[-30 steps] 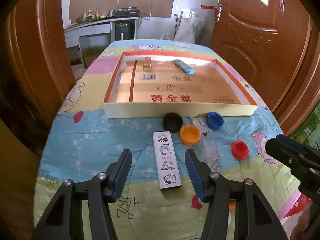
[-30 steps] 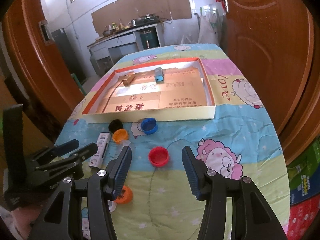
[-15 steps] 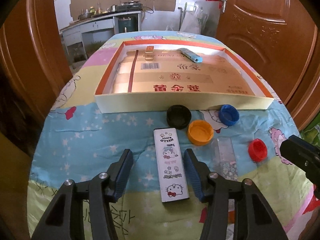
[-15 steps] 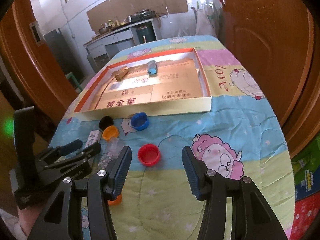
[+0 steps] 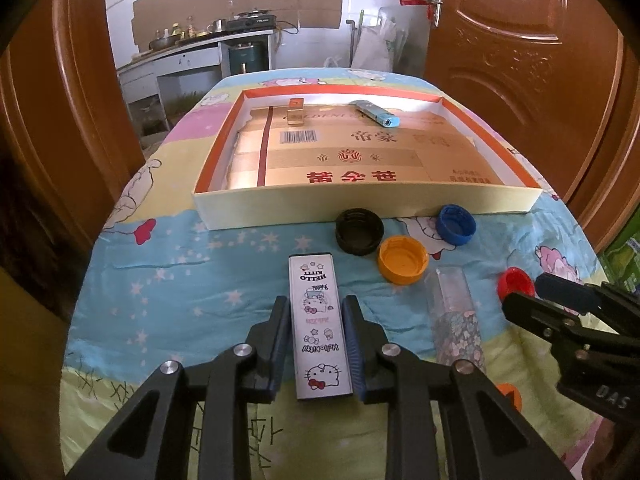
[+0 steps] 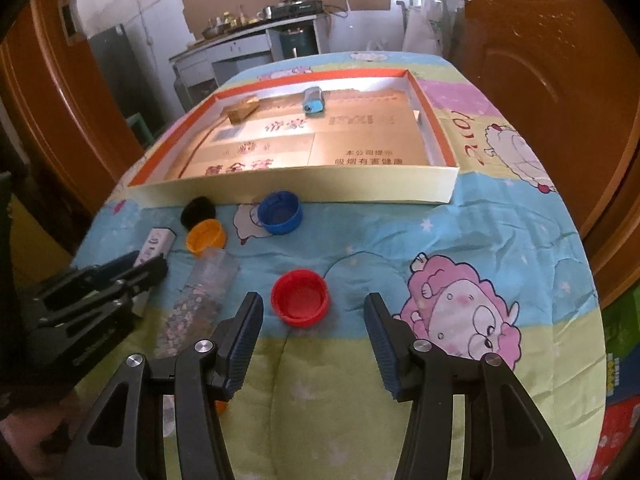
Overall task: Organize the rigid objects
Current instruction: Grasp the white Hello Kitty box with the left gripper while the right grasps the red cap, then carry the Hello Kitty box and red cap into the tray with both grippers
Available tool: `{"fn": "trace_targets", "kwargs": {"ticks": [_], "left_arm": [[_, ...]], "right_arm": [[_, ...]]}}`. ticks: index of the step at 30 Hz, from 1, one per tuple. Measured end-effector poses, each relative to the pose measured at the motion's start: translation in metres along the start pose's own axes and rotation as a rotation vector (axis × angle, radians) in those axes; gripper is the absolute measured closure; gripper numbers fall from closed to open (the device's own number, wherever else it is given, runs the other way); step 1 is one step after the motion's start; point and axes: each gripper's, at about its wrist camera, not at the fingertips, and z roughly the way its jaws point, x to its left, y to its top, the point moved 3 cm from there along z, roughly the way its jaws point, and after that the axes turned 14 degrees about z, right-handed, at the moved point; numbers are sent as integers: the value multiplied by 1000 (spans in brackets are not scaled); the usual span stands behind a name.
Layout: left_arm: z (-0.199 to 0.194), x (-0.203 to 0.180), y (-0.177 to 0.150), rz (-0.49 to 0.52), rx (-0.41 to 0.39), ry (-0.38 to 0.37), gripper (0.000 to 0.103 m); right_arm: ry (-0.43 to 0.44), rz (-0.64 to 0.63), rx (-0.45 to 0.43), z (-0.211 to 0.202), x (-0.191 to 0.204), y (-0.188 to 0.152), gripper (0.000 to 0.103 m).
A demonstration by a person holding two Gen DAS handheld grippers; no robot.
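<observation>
- The left tongs point(image 5: 316, 346) have just been closing around the white Hello Kitty case point(image 5: 319, 322), which lies flat on the cartoon-print cloth point(image 5: 168, 280) covering the counter; the blue pads point(image 5: 280, 340) sit right along its two long sides and appear to pinch it.
- The right tongs point(image 6: 314, 344) are spread wide with nothing between the pads, hanging over the cloth just short of the red bottle cap point(image 6: 300, 297), which lies open side up.
- A clear plastic tube point(image 5: 456, 316) with a patterned filling lies between the case and the red cap.
- Beyond the case, an orange cap point(image 5: 402, 259) touches a black cap point(image 5: 359, 231); a blue cap point(image 5: 456, 224) sits a little to their right, close to the near wall of the tray.
- A shallow cardboard box-lid tray point(image 5: 360, 208), cream outside and orange along the rim, lies further back with a flattened gold carton as its floor.
- In the tray's far part rest a small gold box point(image 5: 295, 111) and a light-blue lighter point(image 5: 376, 114), well apart from each other.
- Another orange cap point(image 5: 510, 394) peeks out near the left tongs' right arm.
</observation>
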Motion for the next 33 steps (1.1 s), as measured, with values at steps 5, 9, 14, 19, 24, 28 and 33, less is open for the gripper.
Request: {"fn": "trace_targets", "kwargs": {"ticks": [5, 9, 14, 19, 24, 28, 33], "left_arm": [[0, 2, 1, -6, 1, -3, 76], [-3, 8, 2, -20, -9, -6, 76], [-7, 14, 3, -32, -20, -14, 76], [-16, 16, 9, -32, -43, -15, 76], [-27, 16, 17, -26, -72, -16, 76], [-36, 17, 23, -22, -97, -15, 76], [-45, 17, 33, -8, -120, -11, 76]], "right_arm": [[-57, -49, -23, 4, 7, -1, 67], [-93, -93, -37, 5, 14, -3, 71], [-98, -102, -60, 0, 16, -1, 71], [-89, -92, -93, -13, 16, 6, 71], [-76, -80, -118, -24, 16, 13, 71], [-65, -73, -137, -33, 17, 20, 71], [-57, -75, -165, -42, 19, 27, 72]]}}
